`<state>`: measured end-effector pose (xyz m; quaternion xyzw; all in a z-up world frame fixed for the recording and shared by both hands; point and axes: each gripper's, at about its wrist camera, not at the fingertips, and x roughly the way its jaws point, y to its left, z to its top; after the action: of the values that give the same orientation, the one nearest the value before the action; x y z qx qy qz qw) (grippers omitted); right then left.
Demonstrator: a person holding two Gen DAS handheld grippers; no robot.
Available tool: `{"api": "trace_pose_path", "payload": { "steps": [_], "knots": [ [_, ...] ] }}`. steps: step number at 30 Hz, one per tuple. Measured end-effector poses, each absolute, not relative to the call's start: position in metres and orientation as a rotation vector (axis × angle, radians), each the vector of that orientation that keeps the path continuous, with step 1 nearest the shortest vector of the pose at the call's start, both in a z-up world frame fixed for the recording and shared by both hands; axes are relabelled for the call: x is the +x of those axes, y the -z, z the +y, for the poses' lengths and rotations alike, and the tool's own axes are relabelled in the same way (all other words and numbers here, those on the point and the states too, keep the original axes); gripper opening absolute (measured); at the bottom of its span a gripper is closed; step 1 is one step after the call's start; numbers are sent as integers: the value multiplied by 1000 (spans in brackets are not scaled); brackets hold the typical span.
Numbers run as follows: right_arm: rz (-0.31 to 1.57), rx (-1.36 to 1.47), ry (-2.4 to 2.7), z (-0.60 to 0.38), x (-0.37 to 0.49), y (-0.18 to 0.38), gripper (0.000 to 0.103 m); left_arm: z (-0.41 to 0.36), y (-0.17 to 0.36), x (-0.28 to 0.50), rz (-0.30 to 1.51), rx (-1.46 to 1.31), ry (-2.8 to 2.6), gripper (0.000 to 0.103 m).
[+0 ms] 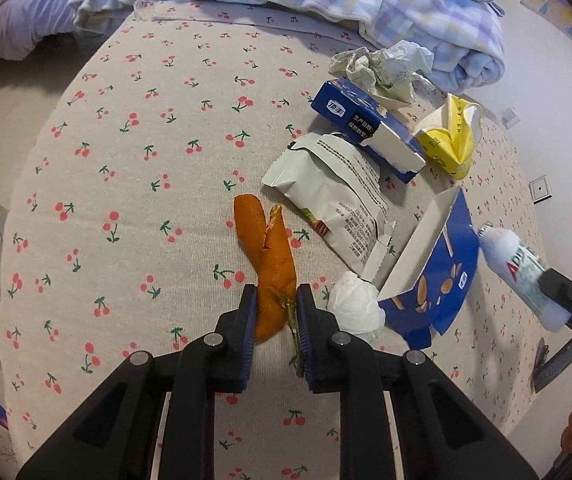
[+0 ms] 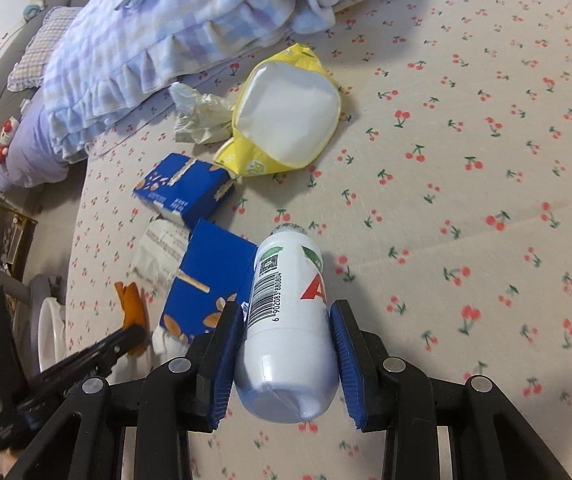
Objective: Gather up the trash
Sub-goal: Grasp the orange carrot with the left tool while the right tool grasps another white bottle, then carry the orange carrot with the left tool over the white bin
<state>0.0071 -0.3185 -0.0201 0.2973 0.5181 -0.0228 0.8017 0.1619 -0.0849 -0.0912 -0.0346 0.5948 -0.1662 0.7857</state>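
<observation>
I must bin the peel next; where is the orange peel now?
In the left wrist view, the orange peel lies on the bedsheet between the left gripper fingers, beside the tissue ball.
</observation>
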Motion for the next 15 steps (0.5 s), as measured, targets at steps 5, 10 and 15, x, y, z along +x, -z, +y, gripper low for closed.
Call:
{"api": "trace_pose_path", "payload": {
  "steps": [5,10,15],
  "knots": [
    [1077,619,37,-316,-11,4,40,-74,79,150,1258,-90,374,19],
    [1055,598,17,-306,-25,-8,40,-57,63,136,1233,-115,393,19],
    [1048,575,-9,-295,-34,-13,40,-42,50,124,1207,-137,403,19]
  ]
}}
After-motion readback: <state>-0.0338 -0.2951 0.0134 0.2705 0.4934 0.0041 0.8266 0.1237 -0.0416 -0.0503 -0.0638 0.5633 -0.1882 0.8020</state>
